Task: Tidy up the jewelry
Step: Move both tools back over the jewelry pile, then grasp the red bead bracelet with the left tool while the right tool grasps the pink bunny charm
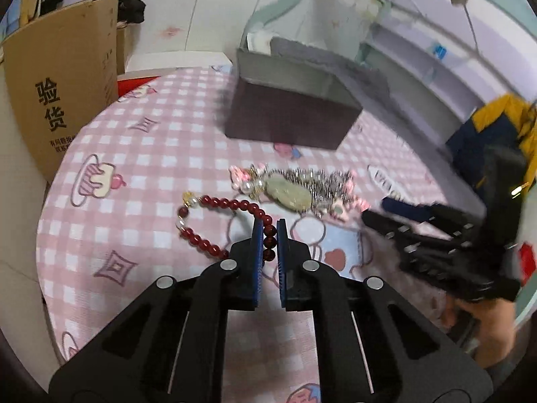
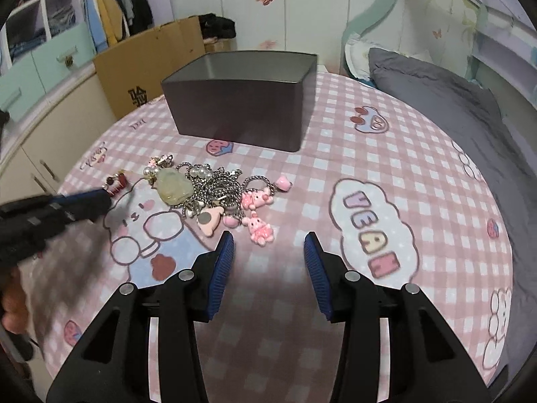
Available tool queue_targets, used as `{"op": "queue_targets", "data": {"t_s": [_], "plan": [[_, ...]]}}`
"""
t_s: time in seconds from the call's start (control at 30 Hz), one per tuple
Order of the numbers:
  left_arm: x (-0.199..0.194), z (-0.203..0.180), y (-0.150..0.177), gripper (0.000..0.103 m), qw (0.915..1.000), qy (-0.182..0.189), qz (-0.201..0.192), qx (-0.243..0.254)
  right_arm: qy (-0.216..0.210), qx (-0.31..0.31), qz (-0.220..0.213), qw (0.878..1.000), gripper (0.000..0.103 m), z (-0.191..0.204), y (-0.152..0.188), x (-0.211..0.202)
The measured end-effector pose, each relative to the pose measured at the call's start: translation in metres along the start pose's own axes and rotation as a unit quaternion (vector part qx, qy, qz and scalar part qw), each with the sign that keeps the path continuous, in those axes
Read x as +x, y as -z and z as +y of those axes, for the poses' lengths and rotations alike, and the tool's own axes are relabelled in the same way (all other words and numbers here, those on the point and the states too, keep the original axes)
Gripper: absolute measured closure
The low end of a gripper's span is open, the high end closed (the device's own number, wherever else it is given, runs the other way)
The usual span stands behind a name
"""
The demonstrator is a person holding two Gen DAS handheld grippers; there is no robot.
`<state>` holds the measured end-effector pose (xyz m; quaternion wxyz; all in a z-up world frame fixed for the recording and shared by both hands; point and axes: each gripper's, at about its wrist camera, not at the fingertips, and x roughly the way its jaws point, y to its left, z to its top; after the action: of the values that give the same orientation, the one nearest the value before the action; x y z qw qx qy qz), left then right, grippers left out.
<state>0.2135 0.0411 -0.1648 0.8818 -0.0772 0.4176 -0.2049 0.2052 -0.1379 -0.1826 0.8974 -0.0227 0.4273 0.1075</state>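
Note:
A red bead bracelet [image 1: 214,203] lies looped on the pink checked tablecloth [image 1: 161,154]. My left gripper [image 1: 269,225] is shut on its near strand, with beads showing between the blue pads. Just beyond lies a tangled pile: a pale jade pendant [image 1: 289,193], silver chains [image 1: 315,179] and pink charms. In the right wrist view the same pile [image 2: 208,189] sits ahead and left of my right gripper [image 2: 269,239], which stands open and empty just short of a pink bunny charm [image 2: 259,229]. An open dark box [image 2: 241,100] stands behind the pile. The left gripper [image 2: 100,199] comes in from the left with the red beads [image 2: 117,181].
A cardboard box [image 1: 67,94] stands off the table's far left edge. A bed with a grey blanket [image 2: 453,107] runs along the right side. Cupboards [image 2: 40,77] and hanging clothes are at the back left. A person's hand [image 1: 486,322] holds the right gripper [image 1: 376,209].

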Motion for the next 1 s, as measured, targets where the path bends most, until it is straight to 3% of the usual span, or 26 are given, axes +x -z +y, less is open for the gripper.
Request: {"op": "queue_targets", "data": {"t_s": [0.13,0.27,0.47,0.67,0.83,1.0], "plan": [[-0.01,-0.001,-0.007,0.095,0.9998,0.006,-0.016,-0.001,0.011,-0.019,0.007,1.0,0.062,0.005,-0.006,0.011],[-0.014,-0.002,-0.011,0.095,0.9997,0.013,-0.023,0.002,0.011,-0.027,0.008,1.0,0.089,0.008,-0.007,0.012],[-0.025,-0.012,-0.023,0.095,0.9986,0.036,-0.037,0.013,-0.013,-0.012,0.006,1.0,0.089,0.003,-0.004,0.0],[-0.041,-0.03,-0.045,0.095,0.9948,0.078,-0.059,0.028,-0.043,0.008,-0.04,0.998,0.089,-0.006,-0.02,-0.04],[-0.048,-0.047,-0.07,0.095,0.9918,0.086,-0.079,0.053,-0.06,0.017,-0.077,0.995,0.089,-0.012,-0.046,-0.061],[-0.039,-0.059,-0.102,0.095,0.9907,0.065,-0.091,0.077,-0.069,0.021,-0.103,0.992,0.089,-0.018,-0.079,-0.064]]}}
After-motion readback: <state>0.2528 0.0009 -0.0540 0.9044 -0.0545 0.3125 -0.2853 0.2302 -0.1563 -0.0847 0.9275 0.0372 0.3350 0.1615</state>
